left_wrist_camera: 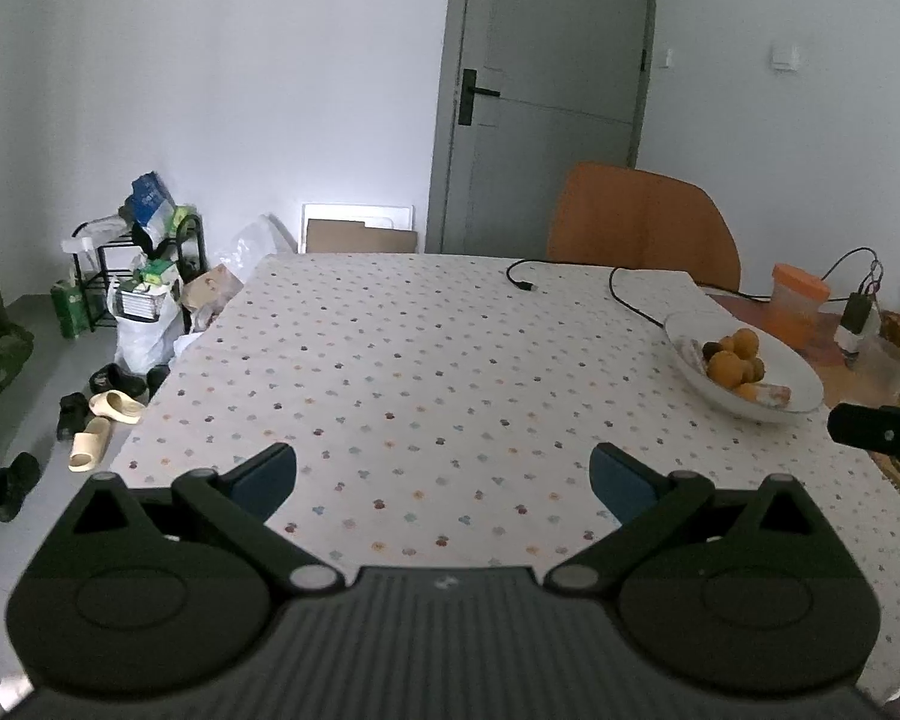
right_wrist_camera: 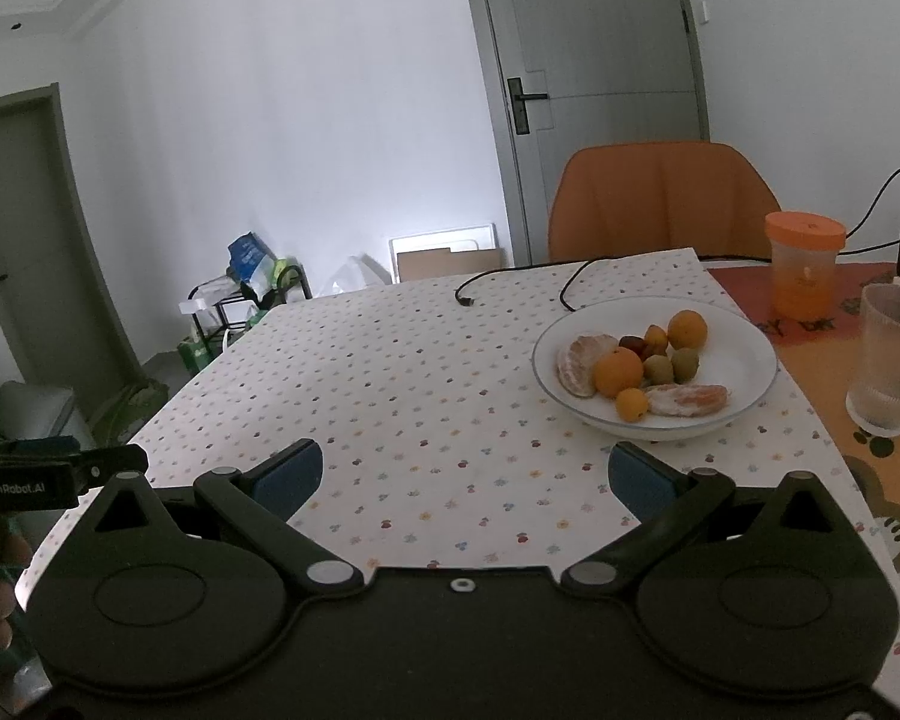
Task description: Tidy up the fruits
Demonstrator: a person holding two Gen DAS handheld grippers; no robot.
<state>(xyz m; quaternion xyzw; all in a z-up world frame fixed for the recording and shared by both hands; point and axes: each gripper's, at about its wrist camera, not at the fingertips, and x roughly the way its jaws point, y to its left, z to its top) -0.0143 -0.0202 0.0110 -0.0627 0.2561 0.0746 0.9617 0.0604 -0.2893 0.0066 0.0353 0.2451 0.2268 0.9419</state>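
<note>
hovered with both grippers — left gripper (left_wrist_camera: 444, 480), right gripper (right_wrist_camera: 465, 477) — spread wide, empty; risked nudging round oranges (right_wrist_camera: 618, 371) off the shallow plate (right_wrist_camera: 750, 387).

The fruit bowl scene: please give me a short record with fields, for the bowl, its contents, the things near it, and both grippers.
bowl: white bowl, on the dotted tablecloth
contents: oranges, peeled segments, small green and dark fruits
near: orange-lidded jar, glass, black cable
left gripper: open, empty
right gripper: open, empty
</note>
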